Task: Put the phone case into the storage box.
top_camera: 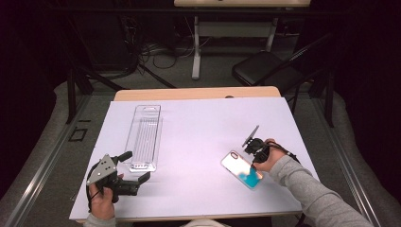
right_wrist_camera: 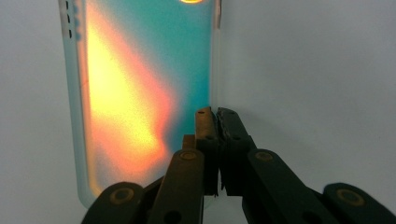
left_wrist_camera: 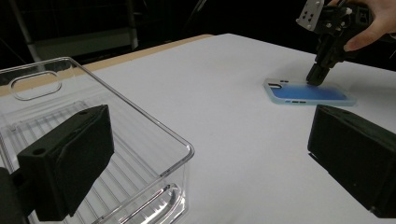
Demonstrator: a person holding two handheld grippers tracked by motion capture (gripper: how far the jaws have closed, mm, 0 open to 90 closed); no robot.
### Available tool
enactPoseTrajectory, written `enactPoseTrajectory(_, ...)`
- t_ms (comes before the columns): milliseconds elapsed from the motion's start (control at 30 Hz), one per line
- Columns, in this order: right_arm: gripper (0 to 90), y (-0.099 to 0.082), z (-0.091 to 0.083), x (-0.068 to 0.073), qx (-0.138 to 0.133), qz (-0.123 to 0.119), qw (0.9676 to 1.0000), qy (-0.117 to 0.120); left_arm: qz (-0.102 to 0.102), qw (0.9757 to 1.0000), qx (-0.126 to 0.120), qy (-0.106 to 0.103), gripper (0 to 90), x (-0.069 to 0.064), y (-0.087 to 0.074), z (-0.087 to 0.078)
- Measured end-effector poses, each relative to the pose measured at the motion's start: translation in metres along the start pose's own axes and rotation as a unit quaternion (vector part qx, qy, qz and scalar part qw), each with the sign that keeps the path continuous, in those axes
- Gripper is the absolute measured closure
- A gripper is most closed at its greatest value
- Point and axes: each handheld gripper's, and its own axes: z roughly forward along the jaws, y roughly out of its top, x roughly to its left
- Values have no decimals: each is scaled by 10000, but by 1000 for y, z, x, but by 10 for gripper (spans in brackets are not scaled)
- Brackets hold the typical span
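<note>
flat translucent phone case with blue-orange sheen (top_camera: 241, 169): lies near table's (top_camera: 203, 127) right edge | right gripper (right_wrist_camera: 215, 114): jaws pinched together on case's long side rim | left gripper (top_camera: 138, 166): jaws spread wide, nothing between, near front-left corner | clear ribbed plastic bin (top_camera: 144, 137): left half, just beside left gripper

Broad bare table (top_camera: 198, 137) between clear bin (top_camera: 144, 137) and phone case (top_camera: 241, 169), seemingly unobstructed.
</note>
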Motion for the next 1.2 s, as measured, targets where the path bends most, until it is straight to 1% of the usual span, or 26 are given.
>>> enactPoseTrajectory(133, 879, 1, -2, -1, 138, -52, 9999, 27, 5, 10000, 9, 6, 4, 0, 0, 0)
enactPoseTrajectory(167, 879, 1, -3, -1, 145, -1, 9999, 51, 9, 10000, 9, 1, 4, 0, 0, 0)
enactPoseTrajectory(200, 879, 1, -3, -1, 145, -1, 9999, 51, 12, 10000, 8, 0, 4, 0, 0, 0)
enactPoseTrajectory(233, 880, -1, 0, 0, -97, 50, 9999, 93, 15, 10000, 10, -1, 4, 0, 0, 0)
enactPoseTrajectory(333, 881, 0, -2, -1, 20, 7, 10000, 93, 12, 10000, 11, 12, 4, 0, 0, 0)
enactPoseTrajectory(367, 881, -1, -1, -1, -31, 31, 9999, 103, 9, 10000, 9, -8, 4, 0, 0, 0)
enactPoseTrajectory(433, 881, -1, -1, -1, -28, 35, 9999, 120, 10, 10000, 13, 10, 4, 0, 0, 0)
enactPoseTrajectory(600, 881, -1, -2, -1, -23, 49, 9999, 149, -1, 10000, 23, -23, 3, 0, 0, 0)
enactPoseTrajectory(633, 881, -1, -3, -1, 13, 50, 9999, 156, -1, 10000, 26, -28, 3, 0, 0, 0)
enactPoseTrajectory(667, 881, -2, -2, 0, -116, 114, 9997, 187, -7, 10000, 13, -27, 4, 0, 0, 0)
enactPoseTrajectory(733, 882, -2, -4, 0, -87, 109, 9997, 200, -43, 10000, -45, -32, 4, 0, 0, 0)
enactPoseTrajectory(767, 882, -2, -7, -1, -17, 112, 9997, 204, -46, 10000, -55, -41, 4, 0, 0, 0)
enactPoseTrajectory(833, 882, -2, -7, -1, -7, 88, 9998, 202, -46, 10000, -27, -59, 4, 0, 0, 0)
enactPoseTrajectory(867, 882, -2, -6, -1, -139, 121, 9996, 229, -44, 10000, -17, -63, 4, 0, 0, 1)
enactPoseTrajectory(933, 882, -2, -9, 0, -100, 155, 9996, 234, -59, 9999, -18, -86, 4, 0, 0, 1)
enactPoseTrajectory(967, 882, -2, -10, -1, -77, 117, 9996, 229, -69, 9999, -21, -91, 4, 0, 0, 1)
enactPoseTrajectory(1000, 882, -5, -4, 0, -578, 212, 9976, 303, -77, 9999, 0, -101, 4, 0, 0, 1)
enactPoseTrajectory(1033, 882, -6, -3, 1, -801, 269, 9959, 324, -85, 9999, 0, -101, 4, 0, 0, 1)
enactPoseTrajectory(1067, 882, -6, -3, 1, -801, 269, 9959, 324, -89, 9999, 1, -103, 4, 0, 0, 1)
enactPoseTrajectory(1133, 882, -4, -12, 0, -354, 190, 9989, 241, -116, 9999, -28, -95, 3, -1, 0, 2)
enactPoseTrajectory(1167, 882, -4, -14, 1, -464, 208, 9984, 240, -154, 9998, -58, -100, 2, -1, 0, 2)
enactPoseTrajectory(1200, 882, -4, -14, 1, -464, 208, 9984, 240, -154, 9998, -58, -100, 2, -1, 0, 2)
